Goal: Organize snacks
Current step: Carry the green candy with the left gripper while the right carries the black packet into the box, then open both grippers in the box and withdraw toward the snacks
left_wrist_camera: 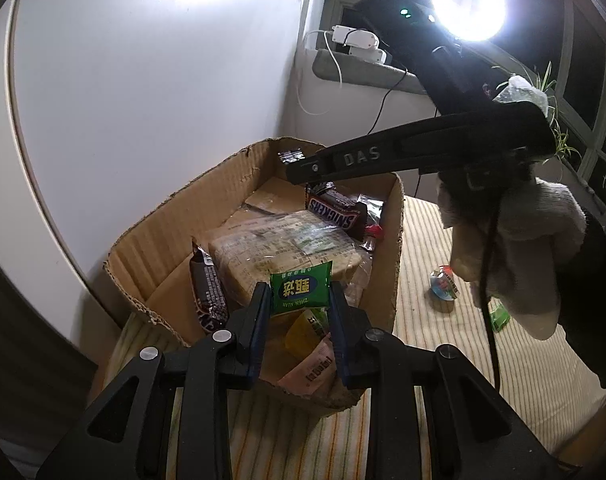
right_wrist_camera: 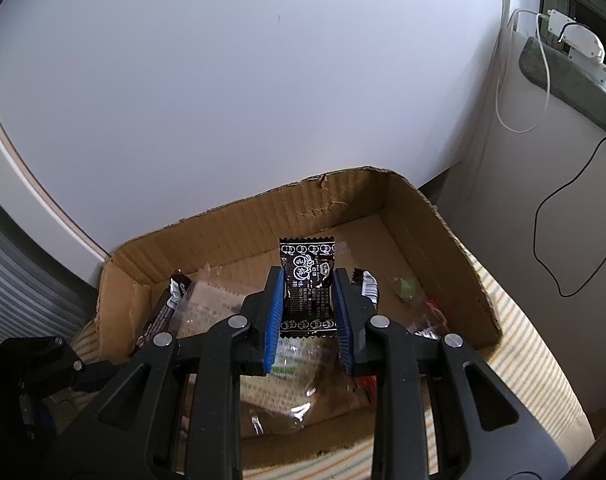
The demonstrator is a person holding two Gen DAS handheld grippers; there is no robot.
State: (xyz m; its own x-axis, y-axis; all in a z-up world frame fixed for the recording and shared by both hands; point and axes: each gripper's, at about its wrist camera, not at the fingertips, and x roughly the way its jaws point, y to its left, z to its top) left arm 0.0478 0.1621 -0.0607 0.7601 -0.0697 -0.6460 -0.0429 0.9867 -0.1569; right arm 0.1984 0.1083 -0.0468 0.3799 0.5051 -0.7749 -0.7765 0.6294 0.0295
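Though boxward, packet (right_wrist_camera: 309, 280) within gripper (right_wrist_camera: 308, 312)

box (right_wrist_camera: 239, 228) far end open

We record a white wall (right_wrist_camera: 263, 80) behind the scene and a striped yellow-and-white cloth (left_wrist_camera: 463, 320) covering the surface below. On a grey padded ledge (left_wrist_camera: 367, 72) by the window (left_wrist_camera: 583, 92) we note white power adapters (left_wrist_camera: 359, 42) with a white cable (right_wrist_camera: 519, 92) hanging in a loop and a black cable (right_wrist_camera: 559, 240) trailing down the wall. To the right we list a bright round lamp (left_wrist_camera: 468, 2) and the thin green leaves of a plant (left_wrist_camera: 543, 80) before the dark window panes.
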